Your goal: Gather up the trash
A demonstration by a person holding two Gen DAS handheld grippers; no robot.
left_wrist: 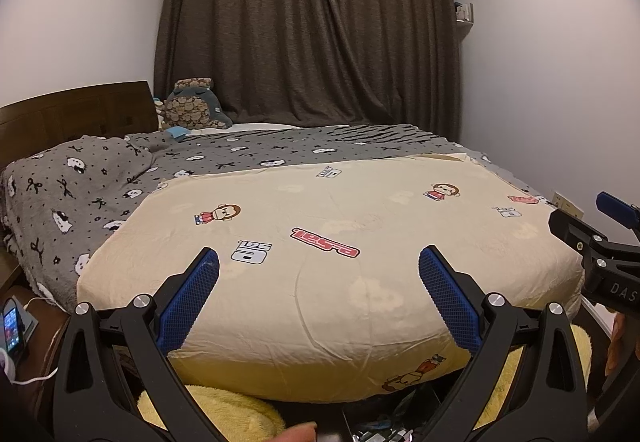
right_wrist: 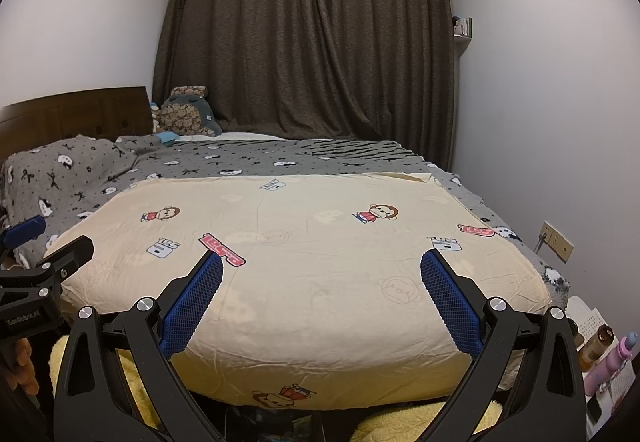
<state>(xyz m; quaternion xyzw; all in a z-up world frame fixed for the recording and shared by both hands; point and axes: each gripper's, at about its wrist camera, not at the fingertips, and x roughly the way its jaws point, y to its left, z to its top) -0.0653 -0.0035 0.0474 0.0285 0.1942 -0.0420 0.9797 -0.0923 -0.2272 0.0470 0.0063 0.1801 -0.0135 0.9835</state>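
Observation:
My left gripper (left_wrist: 319, 262) is open and empty, its blue pads spread wide above the foot of a bed with a cream cartoon-print quilt (left_wrist: 320, 226). My right gripper (right_wrist: 321, 266) is open and empty too, held over the same quilt (right_wrist: 304, 242). The right gripper's side shows at the right edge of the left wrist view (left_wrist: 600, 242); the left gripper's side shows at the left edge of the right wrist view (right_wrist: 36, 262). No trash shows on the quilt. Small mixed items lie in a dark space below the bed's foot (left_wrist: 380, 430), too dim to identify.
A grey patterned blanket (left_wrist: 80, 182) covers the bed's head end, with plush toys (left_wrist: 192, 106) by the wooden headboard. Dark curtains (left_wrist: 308, 26) hang behind. A phone (left_wrist: 11, 326) sits low left. Bottles (right_wrist: 612, 358) stand low right. A yellow fluffy rug (left_wrist: 224, 410) lies below.

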